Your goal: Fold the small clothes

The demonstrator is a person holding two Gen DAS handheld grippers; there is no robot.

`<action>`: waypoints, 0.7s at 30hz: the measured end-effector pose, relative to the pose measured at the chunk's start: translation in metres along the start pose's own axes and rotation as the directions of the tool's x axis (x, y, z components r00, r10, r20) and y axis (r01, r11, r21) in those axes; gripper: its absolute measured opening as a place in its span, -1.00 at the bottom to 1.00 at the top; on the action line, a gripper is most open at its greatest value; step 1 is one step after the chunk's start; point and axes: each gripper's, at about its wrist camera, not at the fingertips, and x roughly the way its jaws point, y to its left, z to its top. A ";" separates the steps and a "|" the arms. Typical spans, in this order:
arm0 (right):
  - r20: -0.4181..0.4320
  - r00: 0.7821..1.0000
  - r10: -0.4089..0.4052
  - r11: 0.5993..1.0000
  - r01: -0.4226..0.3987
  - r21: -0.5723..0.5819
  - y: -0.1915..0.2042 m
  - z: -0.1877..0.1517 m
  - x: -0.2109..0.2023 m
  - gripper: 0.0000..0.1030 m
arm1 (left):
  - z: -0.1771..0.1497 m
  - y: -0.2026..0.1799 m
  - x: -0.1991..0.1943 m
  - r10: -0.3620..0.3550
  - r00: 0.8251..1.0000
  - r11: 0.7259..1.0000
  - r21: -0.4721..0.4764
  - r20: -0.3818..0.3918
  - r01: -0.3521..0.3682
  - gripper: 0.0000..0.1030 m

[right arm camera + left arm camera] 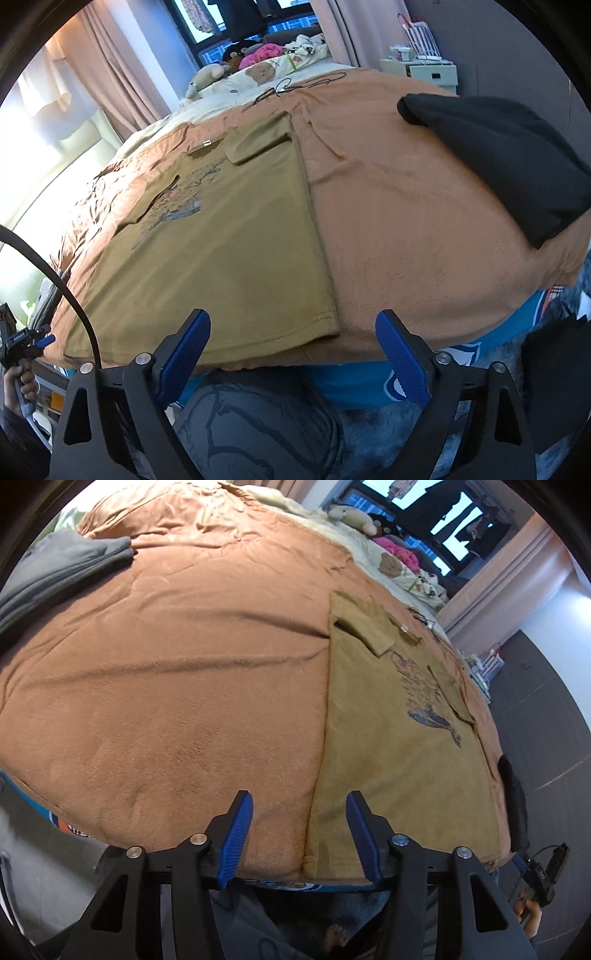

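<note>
A mustard T-shirt (399, 746) (229, 236) with a dark chest print lies flat on the orange-brown blanket (177, 672) (406, 221), both sleeves folded inward. My left gripper (299, 806) hovers at the bed's near edge with its jaws apart. The shirt's near left corner and side edge lie between the blue pads (238, 834), which do not press on it. My right gripper (291, 321) stands wide open over the shirt's near right corner (332, 330), one pad above the hem and the other above bare blanket.
A folded grey garment (62, 572) lies at the far left of the bed and a black one (498, 155) at the right. Soft toys (258, 70) and pillows crowd the head end. A white nightstand (421, 70) stands beyond. A person's legs (258, 424) are just below the bed edge.
</note>
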 end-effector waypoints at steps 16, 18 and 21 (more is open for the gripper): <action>-0.039 0.997 0.063 0.985 -0.055 0.165 -0.038 0.001 0.030 0.60 | -0.022 0.005 0.027 -0.076 0.987 0.996 -0.057 -0.143 0.069 -0.20; -0.049 0.997 0.058 0.982 -0.048 0.184 -0.044 0.001 0.033 0.56 | -0.023 0.005 0.026 -0.081 0.986 0.995 -0.063 -0.147 0.073 -0.20; -0.058 0.995 0.086 0.973 -0.071 0.220 -0.053 0.001 0.038 0.52 | -0.026 0.008 0.025 -0.105 0.983 0.992 -0.088 -0.150 0.093 -0.20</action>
